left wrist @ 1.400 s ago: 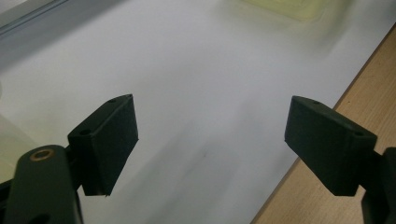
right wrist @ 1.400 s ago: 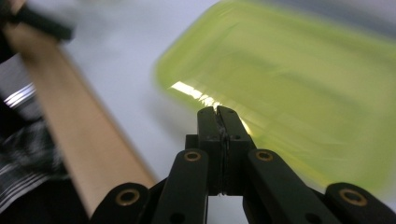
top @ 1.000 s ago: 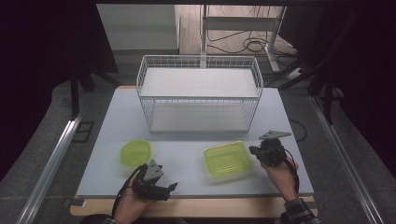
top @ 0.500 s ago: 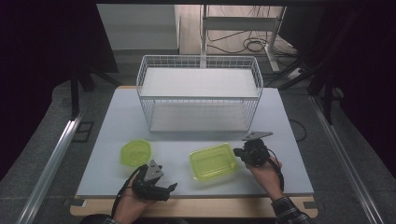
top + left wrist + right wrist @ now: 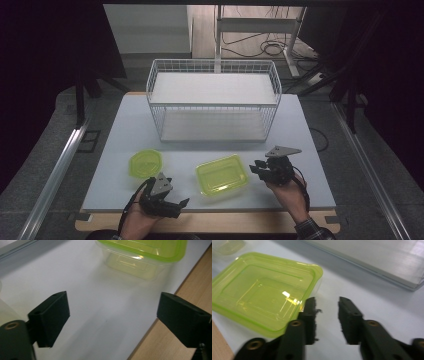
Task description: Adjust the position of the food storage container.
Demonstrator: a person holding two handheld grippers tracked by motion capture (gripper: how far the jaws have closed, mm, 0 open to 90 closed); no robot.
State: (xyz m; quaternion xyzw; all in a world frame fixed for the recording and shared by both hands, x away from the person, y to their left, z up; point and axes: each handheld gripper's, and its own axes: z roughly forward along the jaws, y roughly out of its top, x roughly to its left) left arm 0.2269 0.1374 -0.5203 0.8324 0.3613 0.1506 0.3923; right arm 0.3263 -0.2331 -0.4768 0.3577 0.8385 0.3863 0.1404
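Observation:
A rectangular lime-green plastic container [image 5: 222,175] lies open side up on the white table [image 5: 310,150], near the front middle. My right gripper [image 5: 256,168] is just to its right, pointing at it. In the right gripper view the jaws of the right gripper [image 5: 327,305] have just been opening; nothing is between them, and the container [image 5: 262,295] lies beside the left jaw. A smaller six-sided green container [image 5: 145,163] sits to the left. My left gripper [image 5: 181,204] hovers at the table's front edge, jaws wide and just opened further, empty, facing the rectangular container [image 5: 145,252].
A white wire basket [image 5: 212,102] with a white shelf inside stands across the back half of the table. The table's wooden front edge [image 5: 160,340] runs just under the left gripper. Dark floor and cables surround the table.
The right gripper carried the rectangular container leftward from the right side to the front middle, then parted its jaws and came off its rim. The left hand stayed put.

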